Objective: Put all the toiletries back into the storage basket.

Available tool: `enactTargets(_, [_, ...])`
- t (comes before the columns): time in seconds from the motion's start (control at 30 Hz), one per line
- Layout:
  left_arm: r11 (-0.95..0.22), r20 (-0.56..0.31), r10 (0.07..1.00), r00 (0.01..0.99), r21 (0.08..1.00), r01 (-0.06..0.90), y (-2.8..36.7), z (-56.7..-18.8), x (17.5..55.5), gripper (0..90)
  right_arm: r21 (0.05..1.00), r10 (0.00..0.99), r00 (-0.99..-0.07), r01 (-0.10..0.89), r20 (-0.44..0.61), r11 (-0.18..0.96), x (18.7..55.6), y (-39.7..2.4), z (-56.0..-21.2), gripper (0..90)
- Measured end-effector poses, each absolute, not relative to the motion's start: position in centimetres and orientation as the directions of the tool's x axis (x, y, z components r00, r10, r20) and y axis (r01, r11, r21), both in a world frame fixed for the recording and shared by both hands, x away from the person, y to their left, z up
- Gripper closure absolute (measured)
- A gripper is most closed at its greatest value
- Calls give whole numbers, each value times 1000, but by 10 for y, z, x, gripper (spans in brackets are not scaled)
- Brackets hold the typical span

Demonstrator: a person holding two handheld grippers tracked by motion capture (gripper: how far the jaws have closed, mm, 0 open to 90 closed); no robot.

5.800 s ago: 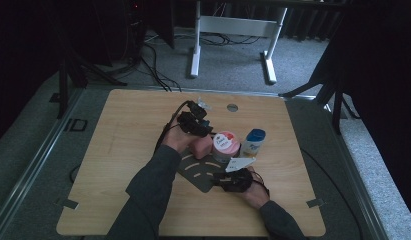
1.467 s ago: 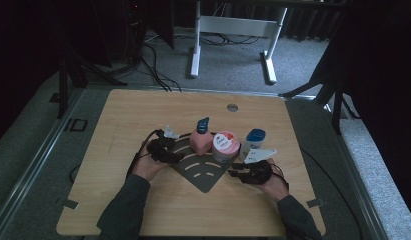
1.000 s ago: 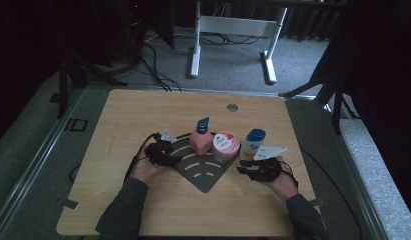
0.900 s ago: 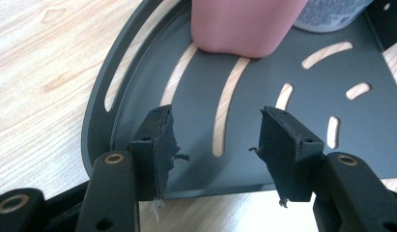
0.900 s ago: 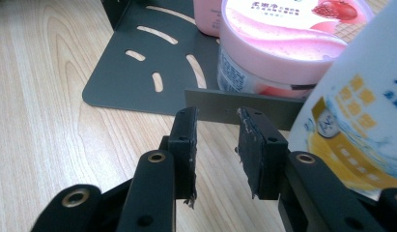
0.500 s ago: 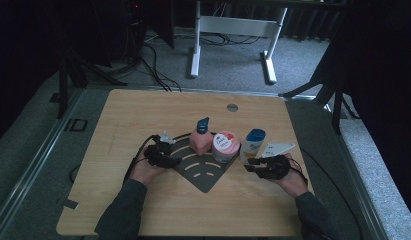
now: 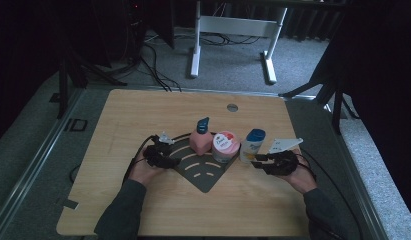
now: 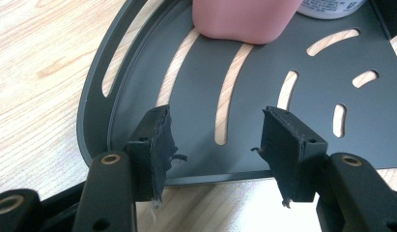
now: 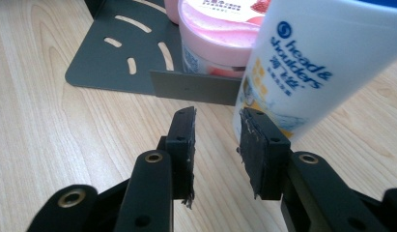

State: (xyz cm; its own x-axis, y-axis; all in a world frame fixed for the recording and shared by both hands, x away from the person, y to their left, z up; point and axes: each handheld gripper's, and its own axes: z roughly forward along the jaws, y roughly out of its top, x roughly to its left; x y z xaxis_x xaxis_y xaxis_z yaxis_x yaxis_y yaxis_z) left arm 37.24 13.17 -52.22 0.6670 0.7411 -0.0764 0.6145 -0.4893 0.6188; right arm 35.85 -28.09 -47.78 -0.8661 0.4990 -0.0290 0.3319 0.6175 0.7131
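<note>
Claws rest low on the wooden surface (image 7: 143, 115). Left claw (image 8: 215, 145), wide open and empty, faces the dark slotted tray (image 8: 263, 92) edge, likely to steady it. Right claw (image 9: 217, 140), part open and empty, sits just beside the shampoo bottle (image 9: 307, 63), seemingly ready to grasp it.

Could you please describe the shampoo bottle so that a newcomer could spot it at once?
On the wooden table, find the dark fan-shaped tray. Just off its right corner stands the shampoo bottle, white with a blue cap, unlike the pink bottle and pink-lidded jar on the tray.
</note>
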Motion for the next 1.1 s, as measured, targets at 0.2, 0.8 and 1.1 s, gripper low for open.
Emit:
enactTargets(0.2, [-490, -76, 741, 667, 618, 615, 131, -523, 373, 445, 703, 500, -866, 336, -32, 627, 362, -286, -474, 655])
enactTargets(0.8, [-483, -89, 740, 667, 620, 618, 131, -524, 373, 442, 685, 511, -858, 345, -46, 642, 376, -296, -462, 624])
enactTargets(1.1, [-487, -91, 737, 669, 615, 620, 130, -525, 374, 436, 678, 513, -857, 348, -50, 648, 382, -298, -458, 616])
